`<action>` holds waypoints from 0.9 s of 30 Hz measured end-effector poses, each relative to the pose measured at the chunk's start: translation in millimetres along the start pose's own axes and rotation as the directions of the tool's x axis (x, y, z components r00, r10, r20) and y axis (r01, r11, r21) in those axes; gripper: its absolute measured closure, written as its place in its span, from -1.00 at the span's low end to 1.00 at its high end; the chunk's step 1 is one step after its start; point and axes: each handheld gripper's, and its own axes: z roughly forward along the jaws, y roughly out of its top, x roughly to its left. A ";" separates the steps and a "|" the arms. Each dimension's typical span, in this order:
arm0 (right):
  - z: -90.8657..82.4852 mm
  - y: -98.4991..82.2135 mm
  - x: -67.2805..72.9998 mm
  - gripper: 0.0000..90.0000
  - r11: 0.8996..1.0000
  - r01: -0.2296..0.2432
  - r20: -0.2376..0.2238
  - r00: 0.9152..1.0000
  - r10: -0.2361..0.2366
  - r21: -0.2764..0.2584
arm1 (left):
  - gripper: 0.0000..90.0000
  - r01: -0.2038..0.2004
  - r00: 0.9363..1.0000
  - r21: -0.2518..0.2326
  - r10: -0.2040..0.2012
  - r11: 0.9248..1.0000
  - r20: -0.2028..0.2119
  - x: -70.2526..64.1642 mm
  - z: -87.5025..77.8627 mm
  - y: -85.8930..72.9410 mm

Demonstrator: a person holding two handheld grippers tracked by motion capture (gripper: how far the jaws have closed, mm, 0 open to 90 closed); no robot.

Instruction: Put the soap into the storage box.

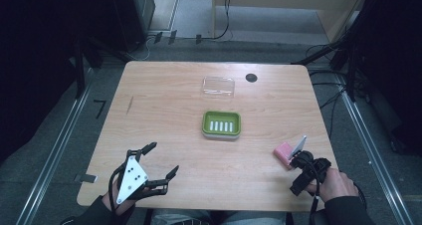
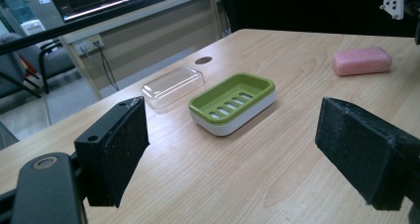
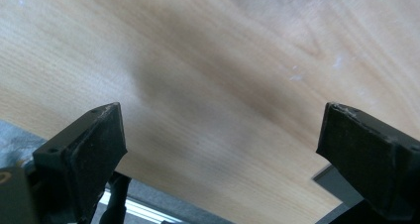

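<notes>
The pink soap bar (image 1: 284, 152) lies on the worktop (image 1: 174, 100) right of the green soap dish (image 1: 222, 124), just beside the wide-open, empty right gripper (image 1: 296, 158). Straddle it squarely before closing; the left gripper (image 1: 161, 161) idles open.

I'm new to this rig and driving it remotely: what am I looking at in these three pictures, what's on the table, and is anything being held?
No robot arm here: a person holds a two-jaw tool in each hand. The high view looks down on the wooden table; the left gripper shows at bottom left and the right gripper at bottom right. Each of the other two pictures comes from a camera riding on one gripper, looking out between its black jaws. On the table lie a green soap dish, a clear lid behind it, and a pink soap bar just beside the right gripper. Both grippers stand open with nothing between the jaws.
</notes>
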 end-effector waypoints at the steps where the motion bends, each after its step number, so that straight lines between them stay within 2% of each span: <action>1: -0.5 0.6 -0.7 -0.90 1.000 0.004 0.004 1.000 -0.004 -0.003 | -0.70 0.000 1.000 0.000 0.000 1.000 0.000 0.0 0.1 0.0; 10: -7.1 9.9 -5.3 -0.90 0.999 0.016 0.023 1.000 -0.015 -0.042 | -0.70 0.000 1.000 0.001 0.000 1.000 0.000 -0.2 0.4 0.2; 18: -11.6 20.5 -11.2 -0.90 0.997 0.026 0.015 1.000 -0.025 -0.071 | -0.70 -0.002 1.000 0.000 0.002 1.000 0.002 -0.4 1.1 0.1; 27: -11.4 36.1 -13.6 -0.89 0.995 0.060 0.018 0.998 -0.058 -0.084 | -0.70 -0.004 1.000 0.004 0.004 1.000 0.003 -0.7 1.4 0.2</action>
